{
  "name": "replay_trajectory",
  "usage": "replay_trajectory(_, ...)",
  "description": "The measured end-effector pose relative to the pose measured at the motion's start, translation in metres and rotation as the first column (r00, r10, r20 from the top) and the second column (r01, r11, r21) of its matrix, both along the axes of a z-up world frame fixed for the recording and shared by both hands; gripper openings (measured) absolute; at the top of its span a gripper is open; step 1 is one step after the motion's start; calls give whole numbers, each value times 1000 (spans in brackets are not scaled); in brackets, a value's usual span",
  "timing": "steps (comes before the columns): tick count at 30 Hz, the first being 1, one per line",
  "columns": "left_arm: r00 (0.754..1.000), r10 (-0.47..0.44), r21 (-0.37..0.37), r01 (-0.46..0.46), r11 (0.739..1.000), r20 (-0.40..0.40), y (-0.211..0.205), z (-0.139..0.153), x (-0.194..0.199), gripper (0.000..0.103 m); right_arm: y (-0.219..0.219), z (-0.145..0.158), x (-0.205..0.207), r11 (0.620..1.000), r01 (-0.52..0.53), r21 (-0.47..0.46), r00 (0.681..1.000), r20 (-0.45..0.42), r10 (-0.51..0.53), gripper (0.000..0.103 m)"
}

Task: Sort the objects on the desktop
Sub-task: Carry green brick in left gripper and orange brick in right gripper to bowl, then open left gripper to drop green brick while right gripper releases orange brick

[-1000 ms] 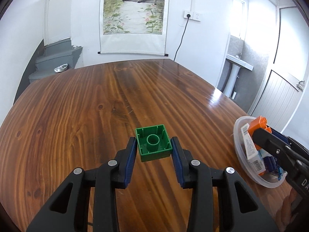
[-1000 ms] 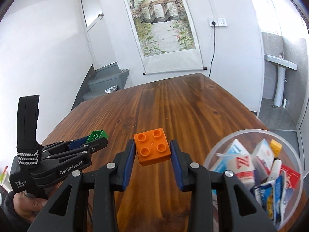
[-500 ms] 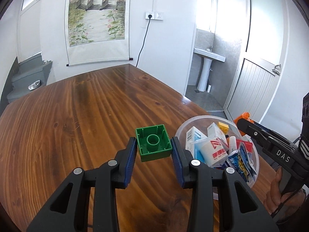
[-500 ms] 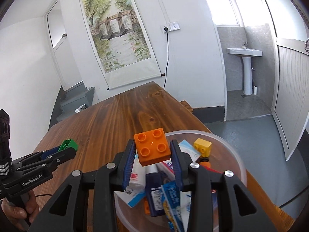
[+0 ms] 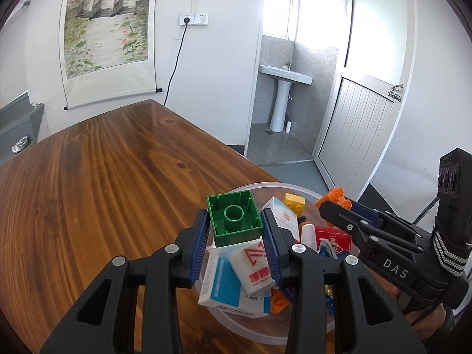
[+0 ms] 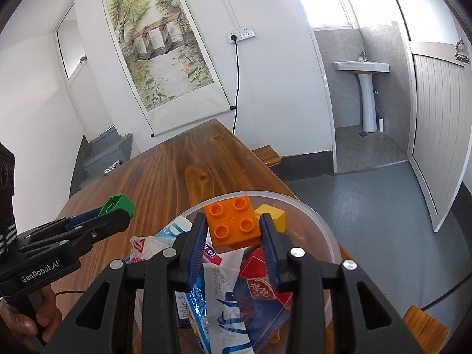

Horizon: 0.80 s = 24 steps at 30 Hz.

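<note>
My left gripper (image 5: 234,227) is shut on a green toy brick (image 5: 234,219), held hollow side up over the near left part of a clear plastic bowl (image 5: 259,334). My right gripper (image 6: 233,227) is shut on an orange toy brick (image 6: 233,219), studs up, above the same clear bowl (image 6: 321,225). The bowl holds a yellow brick (image 6: 273,215), small cartons (image 5: 250,268) and snack packets (image 6: 224,309). In the left wrist view the right gripper (image 5: 334,202) comes in from the right with the orange brick (image 5: 334,197). In the right wrist view the left gripper (image 6: 118,208) shows at the left with the green brick (image 6: 119,203).
The bowl stands near the right edge of a brown wooden table (image 5: 88,191). Beyond that edge the grey floor (image 6: 368,206) drops away, with a wooden bench (image 6: 267,155) beside the table. A scroll painting (image 6: 159,56) hangs on the far wall.
Both grippers have swung to the right, from over bare table to above the bowl, each still holding its brick. The bowl now lies directly below both sets of fingers.
</note>
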<state>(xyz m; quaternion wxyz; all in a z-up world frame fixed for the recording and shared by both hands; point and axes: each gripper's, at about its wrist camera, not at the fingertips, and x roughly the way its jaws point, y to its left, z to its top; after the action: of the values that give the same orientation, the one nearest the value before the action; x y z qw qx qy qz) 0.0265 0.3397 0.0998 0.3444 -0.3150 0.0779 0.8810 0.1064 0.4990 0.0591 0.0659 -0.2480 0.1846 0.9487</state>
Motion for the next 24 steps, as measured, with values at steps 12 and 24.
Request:
replay_trajectory(12, 998, -45, -3, 45, 999, 32, 32, -8, -15, 68, 6, -16, -6, 999, -32, -13, 999, 43, 32, 41)
replay_trajectory(24, 999, 31, -18, -32, 999, -29, 1, 2, 0, 68, 2, -13, 3, 999, -44, -23, 998, 41, 45, 41)
